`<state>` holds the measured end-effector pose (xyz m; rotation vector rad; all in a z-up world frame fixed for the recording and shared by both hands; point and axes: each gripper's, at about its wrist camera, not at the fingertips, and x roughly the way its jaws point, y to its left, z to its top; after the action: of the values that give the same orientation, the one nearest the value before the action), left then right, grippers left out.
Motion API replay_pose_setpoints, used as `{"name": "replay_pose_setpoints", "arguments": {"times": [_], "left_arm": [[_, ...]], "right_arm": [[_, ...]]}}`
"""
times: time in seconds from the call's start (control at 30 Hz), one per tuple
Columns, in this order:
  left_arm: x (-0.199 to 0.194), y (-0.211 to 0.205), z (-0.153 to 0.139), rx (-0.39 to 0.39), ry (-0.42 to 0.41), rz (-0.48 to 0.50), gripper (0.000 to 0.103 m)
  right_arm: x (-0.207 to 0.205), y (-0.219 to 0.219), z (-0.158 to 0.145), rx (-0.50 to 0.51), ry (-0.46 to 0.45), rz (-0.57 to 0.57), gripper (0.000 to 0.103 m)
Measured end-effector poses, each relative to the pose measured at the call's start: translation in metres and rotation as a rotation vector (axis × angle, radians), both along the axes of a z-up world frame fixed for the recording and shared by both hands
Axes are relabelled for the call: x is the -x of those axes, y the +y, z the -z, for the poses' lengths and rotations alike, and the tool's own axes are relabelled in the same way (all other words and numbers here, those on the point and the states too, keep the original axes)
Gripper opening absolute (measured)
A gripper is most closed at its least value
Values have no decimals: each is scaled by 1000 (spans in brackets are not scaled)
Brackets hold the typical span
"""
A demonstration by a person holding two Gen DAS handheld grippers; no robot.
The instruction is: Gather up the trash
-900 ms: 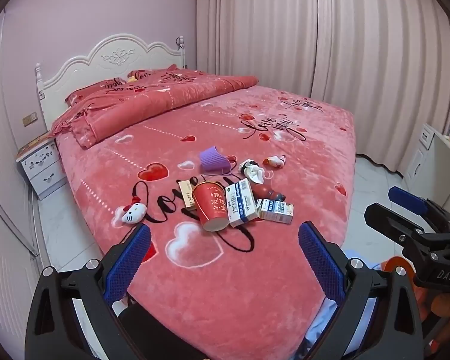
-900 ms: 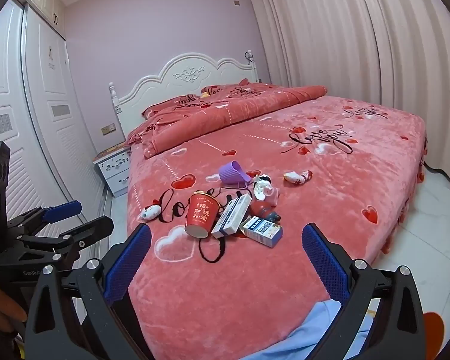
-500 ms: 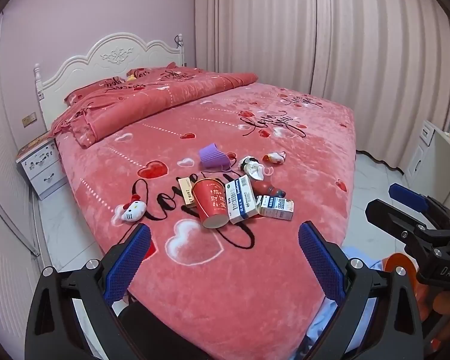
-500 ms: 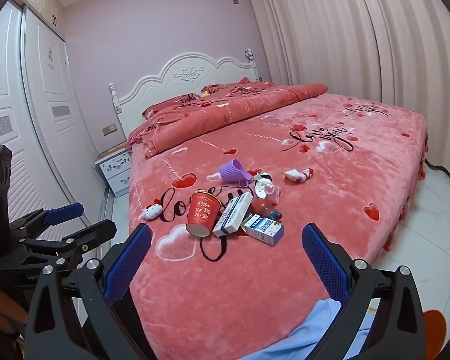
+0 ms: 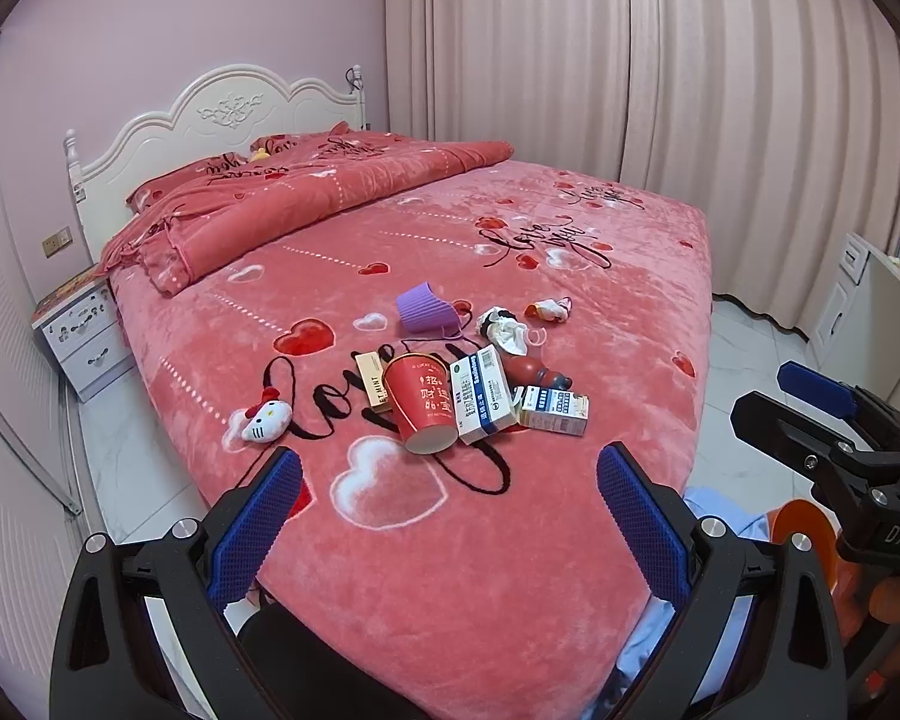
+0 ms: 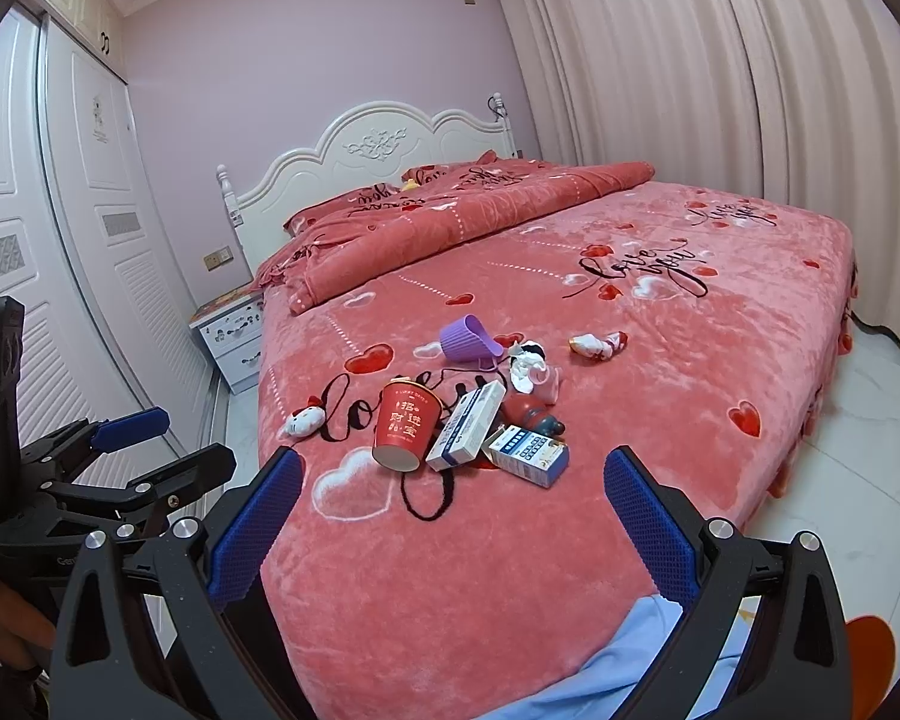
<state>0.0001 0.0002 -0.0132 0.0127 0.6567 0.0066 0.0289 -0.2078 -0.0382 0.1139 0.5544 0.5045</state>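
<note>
Status: nothing collected yet. I am holding my left tool (image 5: 447, 531) and right tool (image 6: 450, 531) released and empty, short of the bed (image 5: 570, 570).

Trash, all lying on the bed: red cup (image 5: 421, 405), two boxes (image 5: 483, 393) (image 5: 555, 411), purple cup (image 5: 427, 315), crumpled paper (image 5: 506, 330).

View difference: only the right view is showing the wardrobe (image 6: 60, 240).

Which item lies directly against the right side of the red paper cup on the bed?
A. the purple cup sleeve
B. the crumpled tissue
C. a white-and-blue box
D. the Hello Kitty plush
C: the white-and-blue box leans against the red cup, while the plush lies apart on the other side and the sleeve and tissue lie farther back.
</note>
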Motion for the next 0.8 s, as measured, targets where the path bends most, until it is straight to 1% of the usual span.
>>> {"name": "replay_pose_setpoints", "arguments": {"times": [0.6, 0.67, 0.8], "left_arm": [[-1, -1, 1, -6, 7, 2, 97], [-1, -1, -3, -6, 11, 4, 97], [1, 0, 2, -4, 13, 8, 97]], "right_arm": [[-2, 0, 0, -3, 7, -1, 98], [-2, 1, 2, -5, 11, -1, 98], [-2, 1, 3, -8, 13, 0, 98]]}}
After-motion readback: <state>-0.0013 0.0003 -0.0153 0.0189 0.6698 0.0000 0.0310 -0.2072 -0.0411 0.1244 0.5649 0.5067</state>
